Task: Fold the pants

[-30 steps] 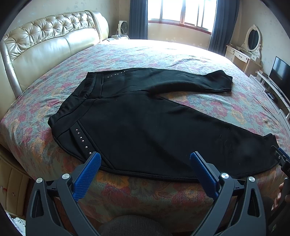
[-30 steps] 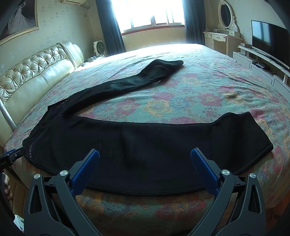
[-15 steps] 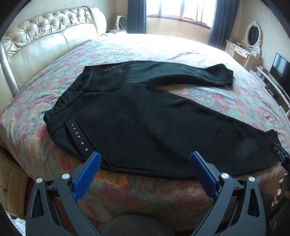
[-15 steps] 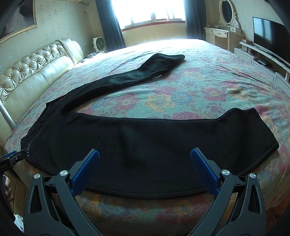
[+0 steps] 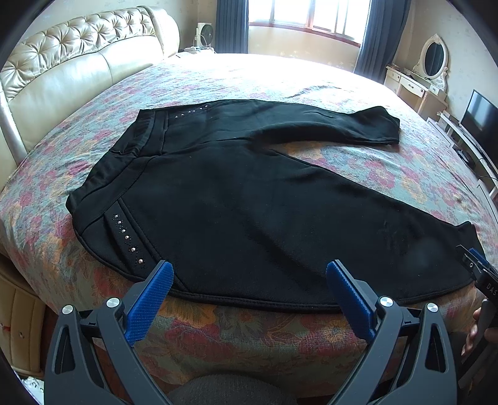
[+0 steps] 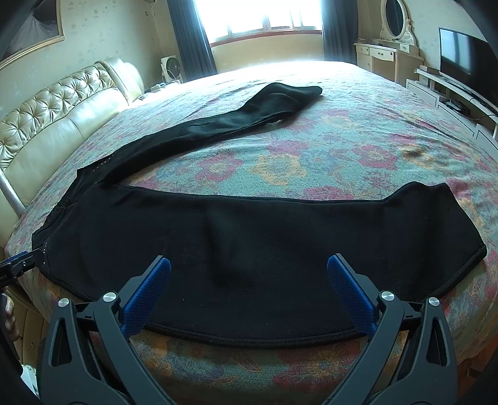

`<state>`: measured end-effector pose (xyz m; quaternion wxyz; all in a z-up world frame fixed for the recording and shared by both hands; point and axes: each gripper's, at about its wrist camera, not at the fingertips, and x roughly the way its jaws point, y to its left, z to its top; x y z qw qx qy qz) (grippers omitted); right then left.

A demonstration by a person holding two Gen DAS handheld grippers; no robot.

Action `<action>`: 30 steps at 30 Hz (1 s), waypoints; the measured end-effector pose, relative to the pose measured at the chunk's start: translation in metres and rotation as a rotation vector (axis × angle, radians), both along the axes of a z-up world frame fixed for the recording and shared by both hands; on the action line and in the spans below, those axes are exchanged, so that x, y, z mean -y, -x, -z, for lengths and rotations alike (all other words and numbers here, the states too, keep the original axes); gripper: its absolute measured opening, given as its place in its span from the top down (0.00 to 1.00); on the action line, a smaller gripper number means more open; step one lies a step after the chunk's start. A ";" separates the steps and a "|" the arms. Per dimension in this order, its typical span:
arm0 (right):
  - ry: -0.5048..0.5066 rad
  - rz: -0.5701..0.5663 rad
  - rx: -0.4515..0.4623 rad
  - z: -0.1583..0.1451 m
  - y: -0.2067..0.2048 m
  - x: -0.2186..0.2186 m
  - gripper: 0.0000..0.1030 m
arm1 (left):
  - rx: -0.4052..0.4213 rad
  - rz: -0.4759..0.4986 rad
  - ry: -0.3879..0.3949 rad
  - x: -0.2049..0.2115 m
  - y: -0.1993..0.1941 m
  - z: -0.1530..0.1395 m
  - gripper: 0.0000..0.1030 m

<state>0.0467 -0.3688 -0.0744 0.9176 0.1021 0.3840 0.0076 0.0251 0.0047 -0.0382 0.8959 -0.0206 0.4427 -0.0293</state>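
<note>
A wide bed (image 5: 280, 78) with a floral cover fills the room. At its head stands a tufted cream headboard (image 5: 77, 62). Beyond the bed a bright window (image 6: 264, 18) glows between dark curtains (image 6: 190, 37). Right of the bed stand a white dressing table (image 6: 382, 53) with an oval mirror (image 6: 393, 17) and a television (image 6: 463, 56).

black pants (image 5: 236, 199) spread flat on the floral bedspread, legs splayed in a V, waistband out at 10 o'clock, near leg running toward 4, far leg off toward 2, little silver studs by what's probably each pocket, unfolded
</note>
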 end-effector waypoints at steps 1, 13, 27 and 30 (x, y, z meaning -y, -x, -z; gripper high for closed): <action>0.001 -0.005 -0.002 0.000 -0.001 -0.001 0.02 | 0.000 0.014 0.017 -0.001 -0.003 -0.002 0.05; 0.003 -0.078 0.021 -0.011 -0.036 -0.029 0.02 | -0.018 0.146 0.412 -0.093 -0.111 -0.025 0.05; -0.043 -0.249 0.015 -0.020 -0.099 -0.091 0.02 | -0.126 -0.059 0.475 -0.253 -0.278 0.015 0.05; -0.057 -0.267 0.018 -0.021 -0.104 -0.095 0.02 | -0.146 -0.153 0.452 -0.292 -0.309 0.041 0.05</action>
